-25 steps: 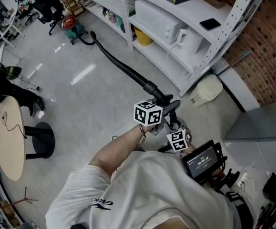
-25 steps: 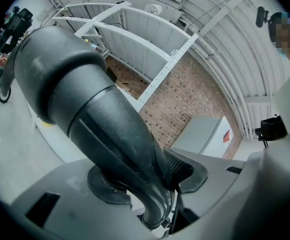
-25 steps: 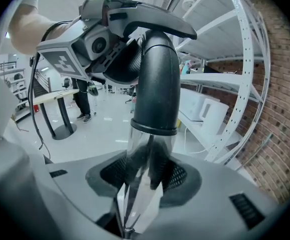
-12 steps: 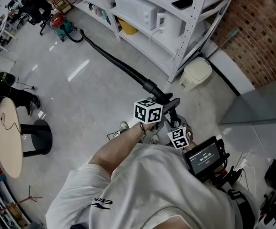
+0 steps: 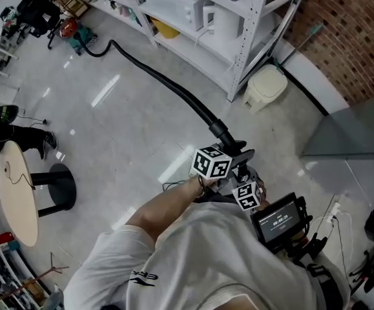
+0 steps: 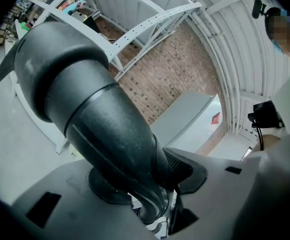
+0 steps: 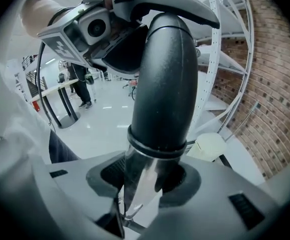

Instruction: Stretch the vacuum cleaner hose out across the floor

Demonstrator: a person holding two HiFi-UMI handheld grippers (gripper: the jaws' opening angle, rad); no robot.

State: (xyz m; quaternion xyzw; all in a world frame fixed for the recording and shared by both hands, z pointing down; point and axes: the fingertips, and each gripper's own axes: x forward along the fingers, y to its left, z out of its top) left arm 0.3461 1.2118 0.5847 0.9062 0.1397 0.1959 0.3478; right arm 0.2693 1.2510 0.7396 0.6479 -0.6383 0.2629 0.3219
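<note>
Grey polished floor [image 5: 122,128] fills the room, with white metal shelves [image 5: 238,57] and a brick wall [image 5: 348,37] along the right side. One shelf carries a microwave [image 5: 174,8], and a small white bin [image 5: 267,86] stands beside the shelf foot. The vacuum cleaner hose [image 5: 167,86] runs as a nearly straight black line from the vacuum cleaner body [image 5: 77,37] in the far left corner, past the shelves, up to the person. The left gripper [image 6: 152,181] has its 2 jaws clenched on the thick curved black end piece of the hose. Nearer to the person, the right gripper [image 7: 145,176] has its 2 jaws clamped on the shiny tube under the black collar.
</note>
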